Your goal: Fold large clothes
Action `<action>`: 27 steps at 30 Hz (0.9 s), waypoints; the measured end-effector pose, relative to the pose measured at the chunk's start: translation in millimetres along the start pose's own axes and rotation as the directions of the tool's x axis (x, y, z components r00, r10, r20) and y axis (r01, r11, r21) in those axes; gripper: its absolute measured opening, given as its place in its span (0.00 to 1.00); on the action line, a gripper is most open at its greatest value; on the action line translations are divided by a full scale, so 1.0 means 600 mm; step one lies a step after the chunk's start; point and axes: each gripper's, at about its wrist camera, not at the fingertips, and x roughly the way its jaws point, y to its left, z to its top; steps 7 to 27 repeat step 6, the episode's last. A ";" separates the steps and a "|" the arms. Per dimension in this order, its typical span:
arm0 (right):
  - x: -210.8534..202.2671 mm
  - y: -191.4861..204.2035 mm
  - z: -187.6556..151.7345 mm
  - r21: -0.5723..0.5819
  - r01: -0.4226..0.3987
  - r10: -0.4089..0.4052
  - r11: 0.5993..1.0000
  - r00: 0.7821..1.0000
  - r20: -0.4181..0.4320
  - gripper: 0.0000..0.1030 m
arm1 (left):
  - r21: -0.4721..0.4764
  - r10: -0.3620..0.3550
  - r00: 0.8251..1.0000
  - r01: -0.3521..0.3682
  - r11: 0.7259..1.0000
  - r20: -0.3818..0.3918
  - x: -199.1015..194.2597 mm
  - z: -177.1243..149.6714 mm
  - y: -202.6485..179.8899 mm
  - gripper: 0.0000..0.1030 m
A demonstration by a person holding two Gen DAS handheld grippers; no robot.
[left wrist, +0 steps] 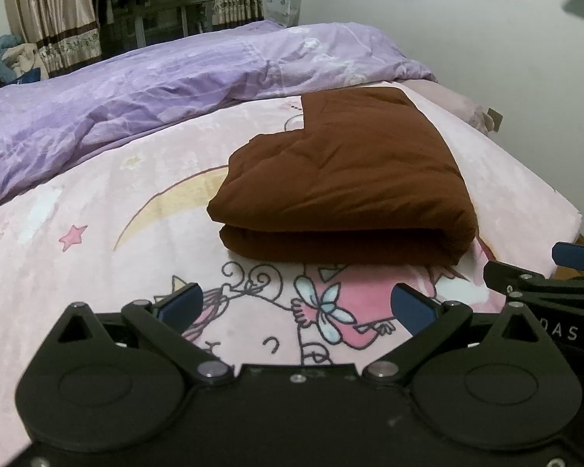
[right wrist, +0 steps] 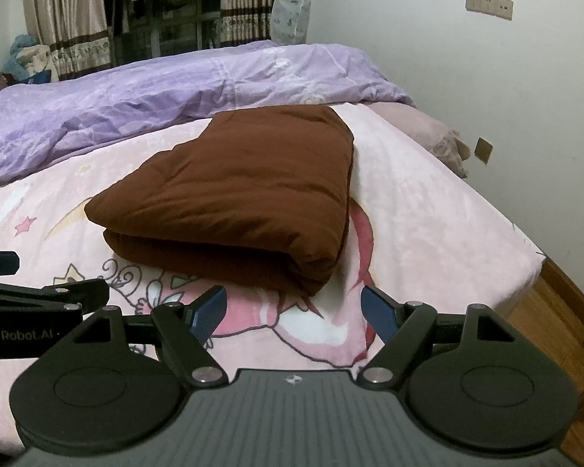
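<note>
A brown padded garment point(left wrist: 342, 179) lies folded into a thick stack on the pink cartoon blanket point(left wrist: 97, 210); in the right wrist view the same brown garment point(right wrist: 245, 194) sits just beyond my fingers. My left gripper point(left wrist: 296, 305) hovers open over the blanket, short of the stack's near edge, with nothing between its blue pads. My right gripper point(right wrist: 296, 311) is open too, in front of the stack's near right corner and apart from it. Each gripper shows in the other's view: the right gripper point(left wrist: 545, 272) at the right edge, the left gripper point(right wrist: 31, 288) at the left edge.
A rumpled purple duvet point(left wrist: 155, 93) fills the far half of the bed. The bed's right edge point(right wrist: 525, 268) drops to a wooden floor point(right wrist: 564, 330). A white wall with sockets point(right wrist: 488, 4) stands on the right; curtains point(right wrist: 66, 15) and hanging clothes are at the back.
</note>
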 end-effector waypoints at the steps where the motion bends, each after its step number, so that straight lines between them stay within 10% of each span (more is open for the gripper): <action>1: 0.000 0.001 -0.001 -0.002 -0.001 0.001 1.000 1.000 -0.001 0.89 | -0.003 -0.004 1.000 0.004 1.000 0.002 0.000 0.000 0.000 1.00; 27: 0.001 0.003 -0.002 -0.005 -0.005 0.005 1.000 1.000 -0.003 0.89 | -0.019 -0.018 0.999 0.019 1.000 0.030 -0.009 -0.002 0.004 1.00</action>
